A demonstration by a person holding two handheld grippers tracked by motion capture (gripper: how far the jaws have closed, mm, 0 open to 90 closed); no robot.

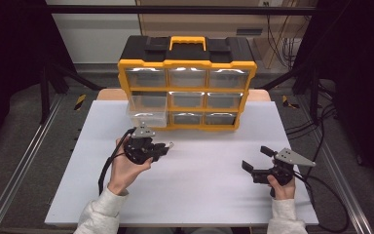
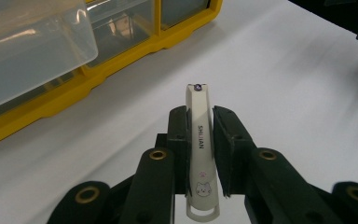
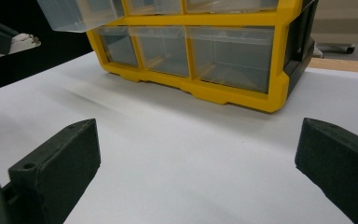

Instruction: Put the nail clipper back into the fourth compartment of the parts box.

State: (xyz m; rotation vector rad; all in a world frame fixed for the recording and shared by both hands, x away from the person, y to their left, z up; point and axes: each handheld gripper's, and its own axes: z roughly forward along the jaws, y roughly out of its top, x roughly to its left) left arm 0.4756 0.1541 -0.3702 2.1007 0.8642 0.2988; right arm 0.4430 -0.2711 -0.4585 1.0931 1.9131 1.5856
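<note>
A: left tongs [image 2: 200, 154] clamped on nail clipper [image 2: 199, 140], held over surface [image 1: 199, 170] near pulled-out drawer [image 1: 147, 110]; right tongs [image 1: 259, 159] spread, empty

B: Thin grip, clipper could twist, miss drawer

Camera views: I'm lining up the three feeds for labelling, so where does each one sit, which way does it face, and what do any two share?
High view: fixed above the person's side, looking forward and down on the white table; both forearms and hands enter from the bottom.
Left gripper view: rides the left tongs, looking along the jaws clamped on a nail clipper towards the yellow organizer.
Right gripper view: rides the right tongs, jaws wide apart, facing the organizer.
Shared: all three show the pulled-out clear drawer.
</note>
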